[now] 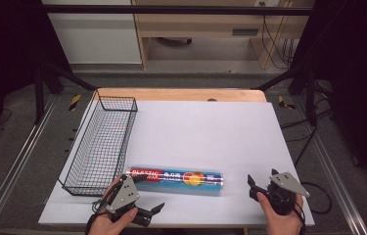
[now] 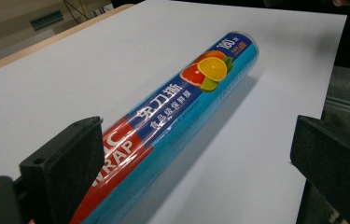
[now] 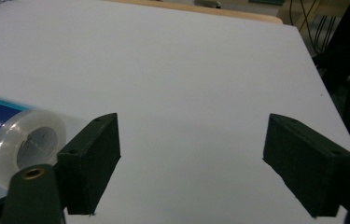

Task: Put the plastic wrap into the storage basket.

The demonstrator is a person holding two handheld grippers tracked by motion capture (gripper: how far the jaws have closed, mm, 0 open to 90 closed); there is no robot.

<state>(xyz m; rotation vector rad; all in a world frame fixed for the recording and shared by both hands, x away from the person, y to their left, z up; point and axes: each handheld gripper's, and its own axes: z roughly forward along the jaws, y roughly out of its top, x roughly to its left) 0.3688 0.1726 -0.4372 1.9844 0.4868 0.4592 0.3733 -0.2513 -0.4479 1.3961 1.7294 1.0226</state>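
A long roll of plastic wrap [image 1: 176,179] in a blue and red sleeve with citrus pictures lies flat near the front of the white table top [image 1: 205,127]. My left gripper [image 1: 142,193] stands open at the roll's left end. In the left gripper view the roll [image 2: 182,112] runs away from between the jaws, close beside the left fingertip [image 2: 70,163] and well apart from the right one. My right gripper [image 1: 263,177] is open to the right of the roll, apart from it. In the right gripper view the roll's clear end [image 3: 28,140] sits left of the gripper [image 3: 193,158].
A black wire basket [image 1: 100,144] stands lengthwise along the table's left side, just behind my left hand. The wooden table edge [image 1: 181,94] runs along the back. Cables lie on the floor at the right.
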